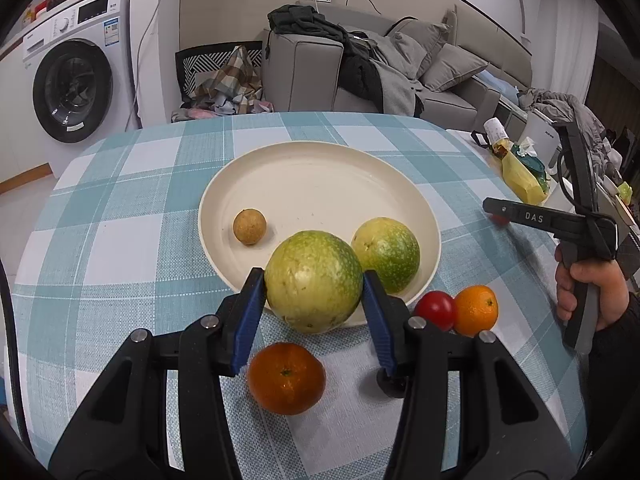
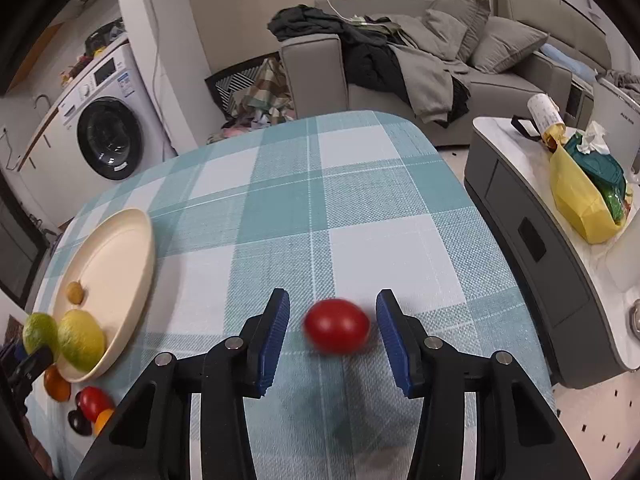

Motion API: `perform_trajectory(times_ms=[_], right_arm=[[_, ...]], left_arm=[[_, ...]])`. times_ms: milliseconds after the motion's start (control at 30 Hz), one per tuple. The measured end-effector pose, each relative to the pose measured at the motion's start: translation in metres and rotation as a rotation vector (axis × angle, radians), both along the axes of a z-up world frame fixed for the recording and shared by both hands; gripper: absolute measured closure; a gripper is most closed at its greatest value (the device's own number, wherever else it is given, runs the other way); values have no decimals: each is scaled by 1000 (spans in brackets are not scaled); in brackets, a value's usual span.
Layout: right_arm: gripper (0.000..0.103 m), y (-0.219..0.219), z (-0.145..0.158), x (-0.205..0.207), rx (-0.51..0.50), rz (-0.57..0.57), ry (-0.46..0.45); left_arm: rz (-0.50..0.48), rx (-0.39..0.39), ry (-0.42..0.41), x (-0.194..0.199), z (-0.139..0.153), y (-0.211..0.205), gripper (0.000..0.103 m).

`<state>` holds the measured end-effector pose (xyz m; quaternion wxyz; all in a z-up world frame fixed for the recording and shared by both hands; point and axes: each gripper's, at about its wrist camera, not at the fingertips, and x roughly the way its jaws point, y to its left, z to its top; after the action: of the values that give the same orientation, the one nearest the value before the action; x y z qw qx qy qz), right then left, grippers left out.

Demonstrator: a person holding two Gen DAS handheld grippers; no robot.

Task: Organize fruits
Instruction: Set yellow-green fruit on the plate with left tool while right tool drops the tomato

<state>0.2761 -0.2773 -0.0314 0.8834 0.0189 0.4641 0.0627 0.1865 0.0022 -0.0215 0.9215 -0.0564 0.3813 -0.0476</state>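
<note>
Left wrist view: the left gripper (image 1: pixel 314 294) is clamped on a green-yellow fruit (image 1: pixel 313 281) at the near rim of the cream plate (image 1: pixel 320 184), which already carries a second green fruit (image 1: pixel 387 253) and a small brown one (image 1: pixel 249 226); the far gripper's arm reads "DAS". Right wrist view: the right gripper (image 2: pixel 333 326), jaws apart, brackets a blurred red tomato (image 2: pixel 337 331) on the checked tablecloth (image 2: pixel 360 200), nearer the right pad, its long axis across the gap, the plate well off to the left.
</note>
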Motion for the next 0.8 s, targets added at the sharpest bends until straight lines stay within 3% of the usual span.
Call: perform_trajectory(times_ms=[133, 400, 567, 800], right_arm=[[71, 1, -1, -7, -16, 6, -23], [71, 6, 7, -25, 80, 52, -20], [71, 35, 22, -39, 174, 158, -37], [71, 88, 37, -51, 231, 298, -51]], left_arm=[[0, 0, 0, 0, 0, 0, 58], [-1, 0, 3, 3, -1, -1, 58], [1, -4, 7, 7, -3, -2, 58], [3, 1, 14, 13, -7, -4, 58]])
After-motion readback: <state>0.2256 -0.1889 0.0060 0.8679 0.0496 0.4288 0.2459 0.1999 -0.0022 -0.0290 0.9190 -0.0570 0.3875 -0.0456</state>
